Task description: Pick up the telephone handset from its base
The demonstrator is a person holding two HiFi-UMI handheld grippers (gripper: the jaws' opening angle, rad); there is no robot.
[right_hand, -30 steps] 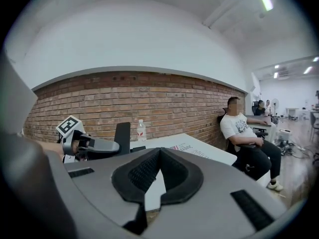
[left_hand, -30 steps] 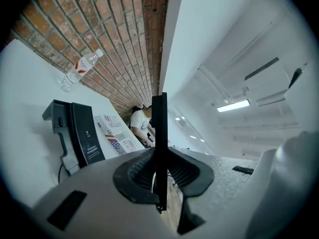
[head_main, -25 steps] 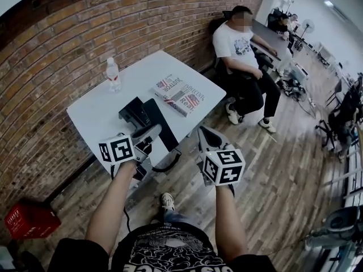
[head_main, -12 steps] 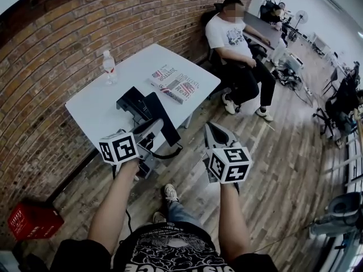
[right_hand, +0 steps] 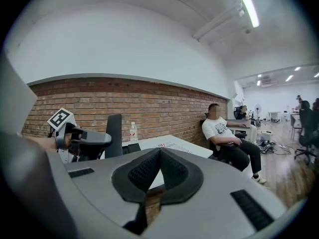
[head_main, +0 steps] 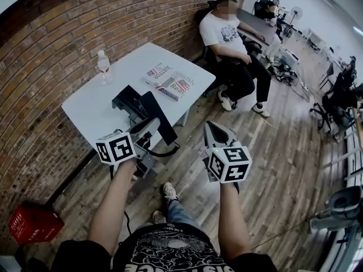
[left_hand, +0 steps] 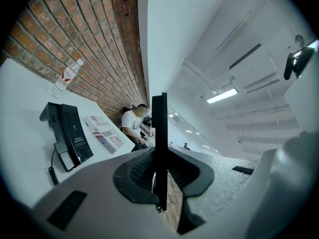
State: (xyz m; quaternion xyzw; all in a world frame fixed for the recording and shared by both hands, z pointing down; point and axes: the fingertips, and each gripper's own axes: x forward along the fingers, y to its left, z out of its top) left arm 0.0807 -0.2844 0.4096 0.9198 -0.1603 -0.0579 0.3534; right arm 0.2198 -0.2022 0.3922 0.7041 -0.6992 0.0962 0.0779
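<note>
The slim black handset (head_main: 161, 115) is up off the phone, with my left gripper (head_main: 156, 123) shut on its middle. In the left gripper view the handset (left_hand: 159, 128) stands edge-on between the pads. Its coiled cord (head_main: 167, 151) hangs from its near end back toward the black phone base (head_main: 126, 102), which sits on the white table (head_main: 91, 115). The base (left_hand: 70, 133) and cord (left_hand: 52, 169) lie left of the jaws. My right gripper (head_main: 211, 128) is shut and empty, off the table's near corner. From the right gripper (right_hand: 158, 156), the handset (right_hand: 113, 131) looks upright.
A water bottle (head_main: 103, 67) stands at the table's far side by the brick wall. Printed papers (head_main: 170, 83) lie on the table's right part. A person (head_main: 232, 50) sits on a chair past the table. A red crate (head_main: 34, 222) stands on the wooden floor at left.
Both grippers have drawn back a little from the phone base, the handset still in the left one. Neither gripper's jaws have changed.
</note>
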